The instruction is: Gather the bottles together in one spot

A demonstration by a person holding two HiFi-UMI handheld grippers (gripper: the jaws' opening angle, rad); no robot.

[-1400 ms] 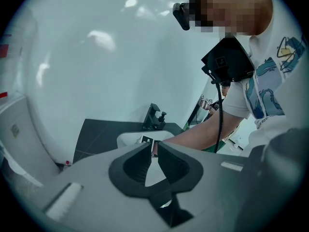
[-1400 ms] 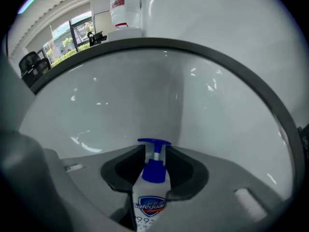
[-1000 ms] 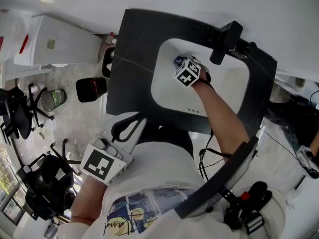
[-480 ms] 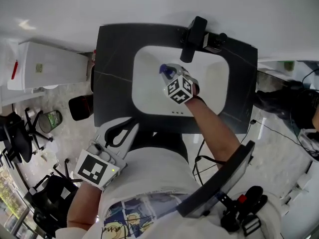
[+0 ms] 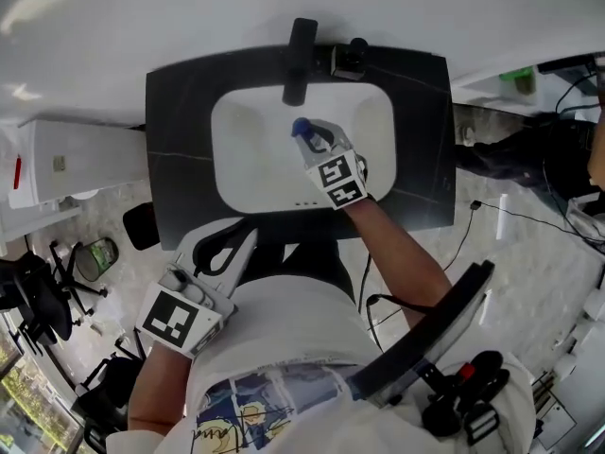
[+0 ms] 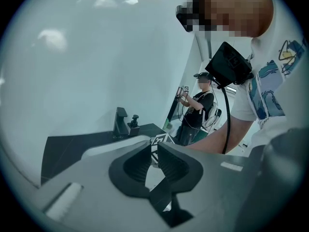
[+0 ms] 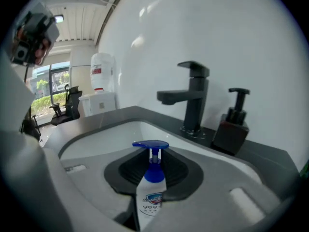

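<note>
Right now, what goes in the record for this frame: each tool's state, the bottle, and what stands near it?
right tool: shut on pump bottle; jaws have just been closing on it
left tool: jaws slightly apart, nothing between them
bottle place: held over the sink basin
nearby: faucet and soap dispenser on the counter

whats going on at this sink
A person works at a white sink in a dark counter, a gripper in each hand. The right gripper, whose jaws have just been closing, grips a blue-topped pump bottle over the sink, near the black faucet. The left gripper hangs empty, jaws slightly apart, by the counter's near edge.
</note>
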